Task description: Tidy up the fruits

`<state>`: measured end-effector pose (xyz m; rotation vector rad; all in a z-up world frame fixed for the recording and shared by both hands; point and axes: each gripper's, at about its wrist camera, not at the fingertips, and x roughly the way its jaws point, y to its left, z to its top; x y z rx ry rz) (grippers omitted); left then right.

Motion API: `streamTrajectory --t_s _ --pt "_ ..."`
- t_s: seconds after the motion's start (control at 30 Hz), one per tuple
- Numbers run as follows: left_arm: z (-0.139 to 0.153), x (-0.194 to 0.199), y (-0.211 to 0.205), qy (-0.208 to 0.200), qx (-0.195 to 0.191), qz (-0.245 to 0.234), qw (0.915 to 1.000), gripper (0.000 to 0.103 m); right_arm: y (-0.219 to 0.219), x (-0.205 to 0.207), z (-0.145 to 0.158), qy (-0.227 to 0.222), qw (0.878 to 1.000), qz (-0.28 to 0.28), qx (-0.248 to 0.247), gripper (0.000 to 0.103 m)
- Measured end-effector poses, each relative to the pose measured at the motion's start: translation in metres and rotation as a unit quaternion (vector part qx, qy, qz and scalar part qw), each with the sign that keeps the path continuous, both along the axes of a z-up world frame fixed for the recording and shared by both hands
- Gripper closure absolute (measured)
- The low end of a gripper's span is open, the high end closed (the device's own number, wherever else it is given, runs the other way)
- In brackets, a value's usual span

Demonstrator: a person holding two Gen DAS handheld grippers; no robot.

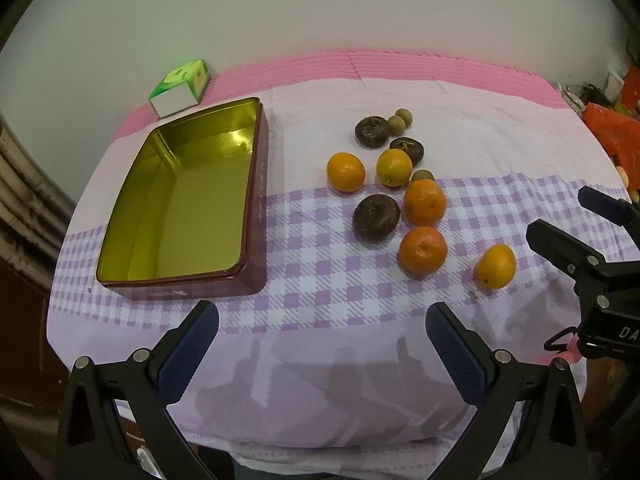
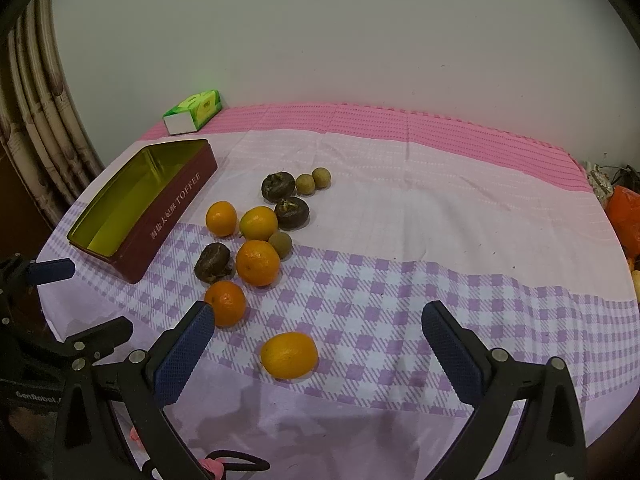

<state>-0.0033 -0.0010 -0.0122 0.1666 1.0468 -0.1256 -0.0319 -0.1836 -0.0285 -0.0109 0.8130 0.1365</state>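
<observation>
A: Claws first. How wide?

B: Left claw (image 1: 322,320) is spread wide, its blue pads (image 1: 188,350) far apart, nothing between them but cloth (image 1: 320,380). It holds nothing and touches nothing. Right claw (image 2: 318,322) is just as wide and also empty.

A: What sits nearest the right one?

B: One orange (image 2: 289,355), lying alone on the checked band of the cloth, in the gap between the pads but ahead of them, not touching either. A second orange (image 2: 226,303) lies just beside the tip of the near pad (image 2: 182,354); whether they touch, I cannot tell.

A: And the rest of the fruit?

B: Clustered mid-table: three more oranges, the closest (image 2: 257,263) beside a dark brown fruit (image 2: 212,263). Two other dark fruits (image 2: 291,212) lie farther back, with three small tan round fruits (image 2: 305,183) among them.

A: The tin?

B: Tin (image 1: 180,200), open, gold inside, dark red outside, stands left of the fruit and well apart from it. No fruit in it. A green box (image 1: 180,86) lies behind it by the wall.
</observation>
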Motion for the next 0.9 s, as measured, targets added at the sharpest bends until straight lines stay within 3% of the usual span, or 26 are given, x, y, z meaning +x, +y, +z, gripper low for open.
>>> streamTrajectory --t_s 0.9 --pt "-0.0027 0.0053 0.0072 0.005 0.009 0.014 0.9999 0.000 0.0035 0.0002 -0.0020 0.006 1.000 0.005 0.002 0.001"
